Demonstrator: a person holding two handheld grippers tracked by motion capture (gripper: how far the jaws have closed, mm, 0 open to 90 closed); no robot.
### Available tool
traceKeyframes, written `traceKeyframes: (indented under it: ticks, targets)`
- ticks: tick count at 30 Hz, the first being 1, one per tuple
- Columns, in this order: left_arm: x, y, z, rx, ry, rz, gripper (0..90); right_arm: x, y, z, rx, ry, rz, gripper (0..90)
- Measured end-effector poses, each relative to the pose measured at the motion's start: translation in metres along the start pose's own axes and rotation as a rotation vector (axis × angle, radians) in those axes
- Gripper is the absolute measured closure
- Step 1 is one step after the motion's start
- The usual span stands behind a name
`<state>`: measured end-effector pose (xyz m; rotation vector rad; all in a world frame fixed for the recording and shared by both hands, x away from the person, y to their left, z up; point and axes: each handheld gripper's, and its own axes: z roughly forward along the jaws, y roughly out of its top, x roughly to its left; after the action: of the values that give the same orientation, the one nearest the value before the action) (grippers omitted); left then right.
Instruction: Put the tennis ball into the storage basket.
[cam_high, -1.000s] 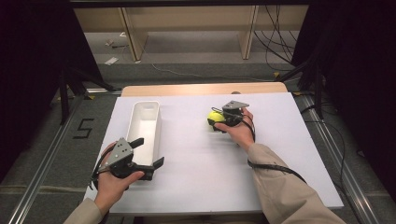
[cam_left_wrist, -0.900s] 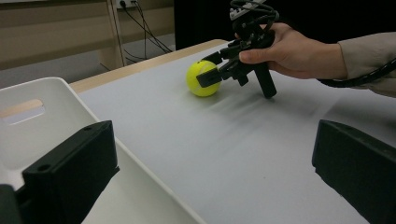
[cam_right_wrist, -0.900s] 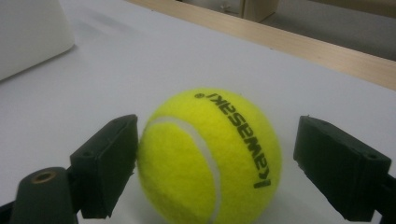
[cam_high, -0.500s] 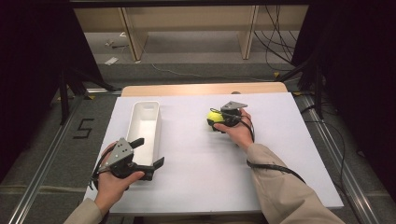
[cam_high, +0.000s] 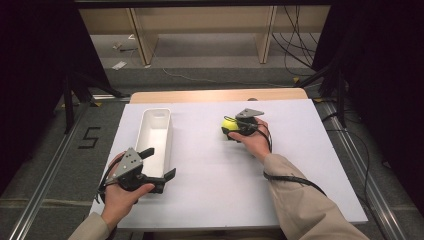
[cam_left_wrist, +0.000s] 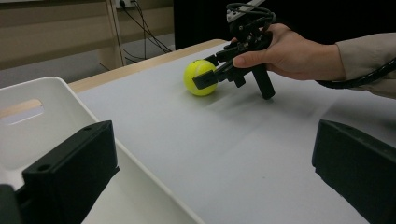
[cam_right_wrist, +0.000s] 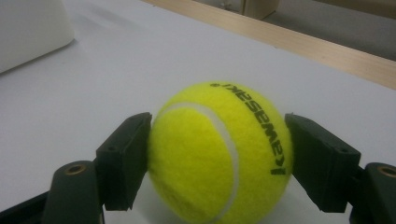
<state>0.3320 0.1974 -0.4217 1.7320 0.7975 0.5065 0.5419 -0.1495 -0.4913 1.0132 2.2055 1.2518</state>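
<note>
The right gripper (cam_right_wrist: 217, 154) is closed on a yellow tennis ball (cam_right_wrist: 219, 151); both jaws press its two sides, and the ball rests on the white table (cam_high: 210, 165). The left gripper (cam_high: 156, 164) has its jaws wide apart, with the near end of the white bin (cam_high: 156, 132) between them.

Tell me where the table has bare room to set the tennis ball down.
Bare white table runs between the white bin and the tennis ball, and along the near edge. Right of the right gripper is bare too. It is crowded where the left gripper straddles the bin's near end.
</note>
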Motion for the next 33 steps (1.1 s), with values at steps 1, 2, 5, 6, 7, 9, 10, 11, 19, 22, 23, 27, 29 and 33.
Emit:
traceKeyframes:
  ticks: [1,2,5,6,7,9,10,11,19,22,23,27,29,33]
  targets:
    - [0.000,0.000,0.000,0.000,0.000,0.000,0.0,0.000,0.000,0.000,0.002,0.000,0.000,26.7]
    - [0.000,0.000,0.000,0.000,0.000,0.000,0.0,0.000,0.000,0.000,0.002,0.001,0.001,26.7]
    - [0.000,0.000,0.000,0.000,0.000,0.000,0.0,0.000,0.001,-0.001,-0.005,-0.001,0.006,26.9]
    - [0.000,0.000,0.000,0.000,0.000,-0.001,0.0,-0.001,0.001,-0.002,-0.007,-0.002,0.006,27.0]
    - [0.000,0.000,0.000,0.000,0.000,-0.001,0.0,-0.001,0.002,-0.002,-0.010,-0.003,0.007,27.0]
    - [0.000,0.000,0.000,0.000,0.000,0.000,0.0,-0.001,0.003,-0.003,-0.013,-0.002,0.008,27.0]
    - [0.000,0.000,0.000,0.000,0.000,0.000,0.0,-0.001,0.003,-0.003,-0.015,-0.004,0.009,27.1]
    - [0.000,0.000,0.000,0.000,0.000,0.000,0.0,-0.001,0.003,-0.004,-0.018,-0.006,0.010,27.1]
    - [0.000,0.000,0.000,0.000,0.001,0.000,0.0,-0.001,0.009,-0.009,-0.049,0.001,0.025,27.1]
    - [0.000,0.000,0.000,0.000,0.001,0.000,0.0,-0.001,0.010,-0.011,-0.058,0.000,0.022,27.1]
    - [0.000,0.000,0.000,0.000,0.001,0.000,0.0,0.000,0.011,-0.012,-0.060,0.002,0.025,27.2]
    - [0.000,0.000,0.000,0.001,0.002,0.001,0.0,0.001,0.013,-0.014,-0.072,0.005,0.027,27.2]
    - [0.000,0.000,0.000,0.001,0.001,0.001,0.0,0.002,0.015,-0.016,-0.078,0.009,0.030,27.1]
    - [0.000,0.000,0.000,-0.001,0.002,0.000,0.0,0.003,0.017,-0.019,-0.098,0.015,0.032,27.1]
